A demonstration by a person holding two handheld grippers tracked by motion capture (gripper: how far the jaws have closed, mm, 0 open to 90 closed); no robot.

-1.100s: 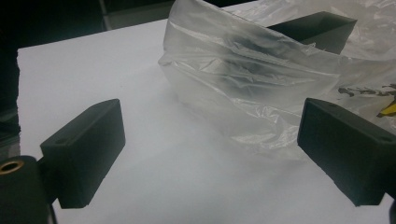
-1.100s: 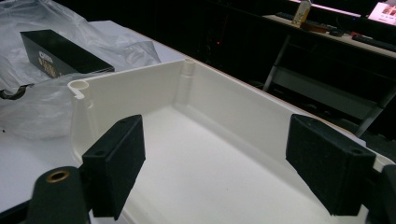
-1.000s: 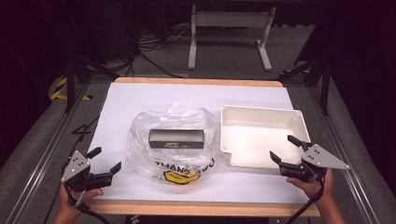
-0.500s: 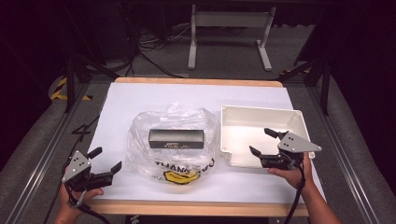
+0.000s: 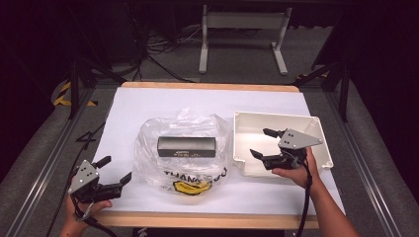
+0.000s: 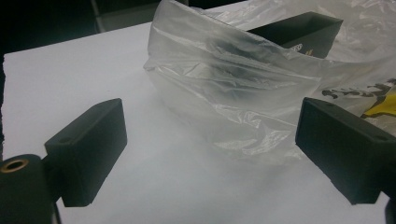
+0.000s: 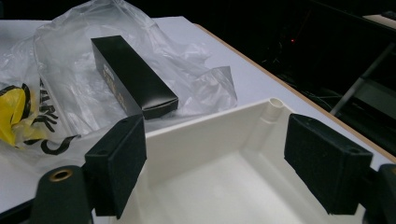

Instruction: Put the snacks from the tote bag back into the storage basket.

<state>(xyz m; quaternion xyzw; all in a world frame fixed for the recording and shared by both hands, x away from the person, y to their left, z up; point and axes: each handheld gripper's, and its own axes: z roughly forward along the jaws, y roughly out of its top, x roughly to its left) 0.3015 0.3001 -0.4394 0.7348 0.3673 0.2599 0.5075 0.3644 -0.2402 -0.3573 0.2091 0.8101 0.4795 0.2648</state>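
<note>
A black box [image 5: 187,146] lies lengthwise at the middle of a crumpled clear plastic bag [image 5: 153,163] with yellow and black print; whether it is in or on the bag I cannot tell. A white tray [image 5: 276,117] stands right of the bag. My right gripper [image 5: 260,142] hovers open over the tray's left part, pointing toward the bag; its jaws have just been closing a little with nothing between them. In the right gripper view the tray wall [image 7: 201,140] and box [image 7: 133,77] lie ahead. My left gripper [image 5: 117,168] rests open at the front left, facing the bag [image 6: 224,88].
The white table sheet [image 5: 148,106] ends in a wooden edge [image 5: 197,219] at the front. Metal rails run along both sides of the table. A grey stand [image 5: 242,22] and cables sit on the floor behind the table.
My right gripper has moved left from the table's right edge to above the tray. The left gripper, bag and box have stayed put.
</note>
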